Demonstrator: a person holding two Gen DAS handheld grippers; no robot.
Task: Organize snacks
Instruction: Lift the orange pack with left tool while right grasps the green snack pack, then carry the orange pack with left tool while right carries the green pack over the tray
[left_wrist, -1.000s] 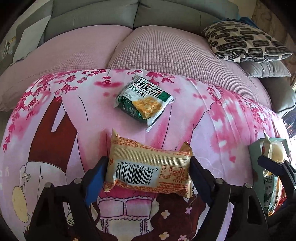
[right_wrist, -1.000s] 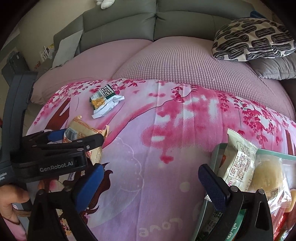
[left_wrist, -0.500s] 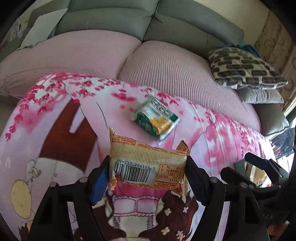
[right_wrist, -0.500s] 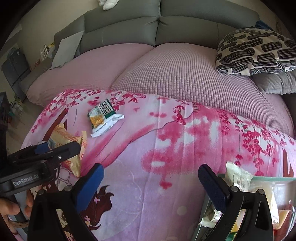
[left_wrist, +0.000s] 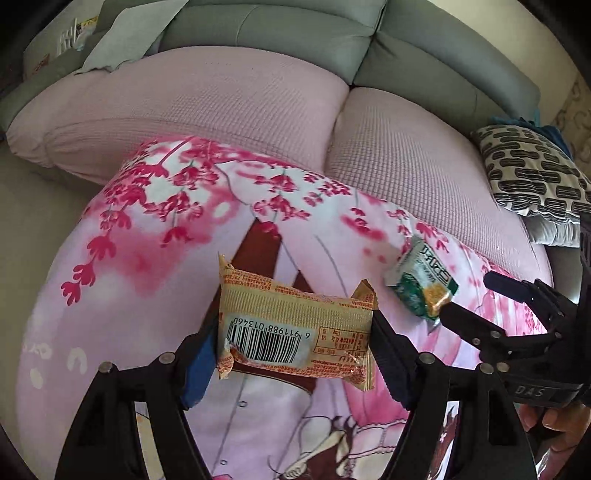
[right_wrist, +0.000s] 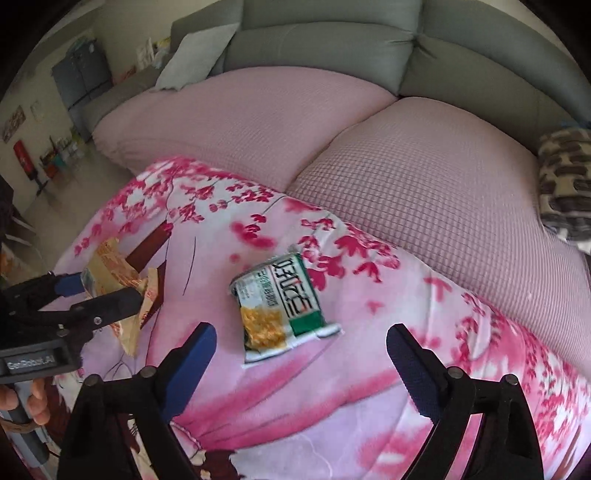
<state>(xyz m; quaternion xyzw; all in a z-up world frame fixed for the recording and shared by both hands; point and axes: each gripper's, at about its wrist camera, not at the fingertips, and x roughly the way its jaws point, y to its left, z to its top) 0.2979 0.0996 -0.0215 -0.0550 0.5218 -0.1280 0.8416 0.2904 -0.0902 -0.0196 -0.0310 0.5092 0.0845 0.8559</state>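
Left wrist view: the left gripper (left_wrist: 293, 354) is clenched on the tan snack packet (left_wrist: 295, 332), one pad at each short end, so the packet's long axis runs from 9 to 3 o'clock across the jaws, barcode side facing the camera. It is carried clear of the pink blossom-print blanket (left_wrist: 155, 236). These jaws have just been closing a little, with the packet between them. At about 2 o'clock from the packet, the green snack packet (left_wrist: 421, 291) lies flat on the blanket, and the right gripper (left_wrist: 469, 306) reaches in from 3 o'clock with its tips beside that packet. The patterned cushion (left_wrist: 532, 173) sits at the far right of the pink sofa seat (left_wrist: 236, 103).

Right wrist view: the right gripper (right_wrist: 301, 347) stands released with nothing between its pads, though its jaws have just been narrowing slightly. The green snack packet (right_wrist: 280, 302) lies on the blanket (right_wrist: 369, 387) at 12 o'clock from the gap, close ahead and not touched. Its long axis runs roughly from 11 to 5 o'clock, nearly along the line of reach, so the pads would likely take it across its narrow width. The left gripper (right_wrist: 99, 295), at 9 o'clock, holds the tan snack packet (right_wrist: 114, 280) to that side. The right hand is plainly the nearer and the free one for the green packet.
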